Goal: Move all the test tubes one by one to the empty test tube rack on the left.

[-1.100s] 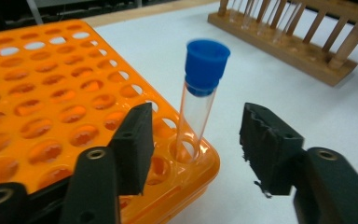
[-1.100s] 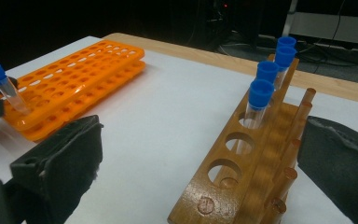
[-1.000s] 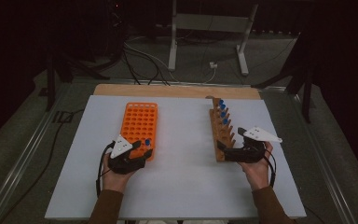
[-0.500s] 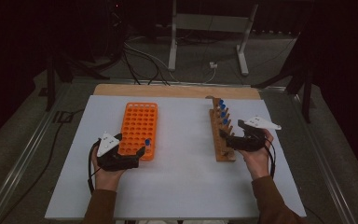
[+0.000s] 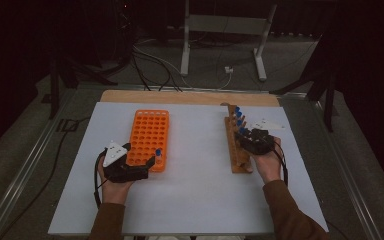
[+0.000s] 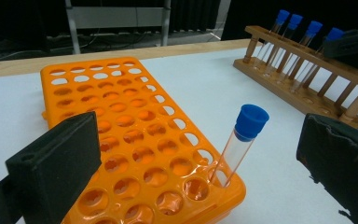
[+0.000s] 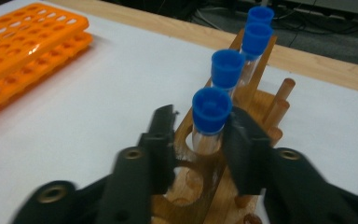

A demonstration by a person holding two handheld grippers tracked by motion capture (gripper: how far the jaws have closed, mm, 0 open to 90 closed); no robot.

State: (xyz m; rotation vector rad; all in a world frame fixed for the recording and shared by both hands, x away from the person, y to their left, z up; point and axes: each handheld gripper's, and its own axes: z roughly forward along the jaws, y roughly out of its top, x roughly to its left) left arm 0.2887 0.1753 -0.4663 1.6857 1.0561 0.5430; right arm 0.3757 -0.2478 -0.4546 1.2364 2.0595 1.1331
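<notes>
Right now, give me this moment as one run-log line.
left gripper: open, tube standing free in orange rack | right gripper: jaws just closing around nearest capped tube in wooden rack, grip unconfirmed

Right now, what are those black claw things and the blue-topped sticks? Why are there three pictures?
A person at a white table holds a pincher tool, called a gripper, in each hand. One camera looks down from above; two more ride on the grippers. On the table are an orange rack and a wooden rack with blue-capped tubes. The left gripper has just opened; one tube stands in the orange rack between its jaws, untouched. The right gripper has just been closing around the nearest wooden-rack tube, not yet squeezing both sides.
</notes>
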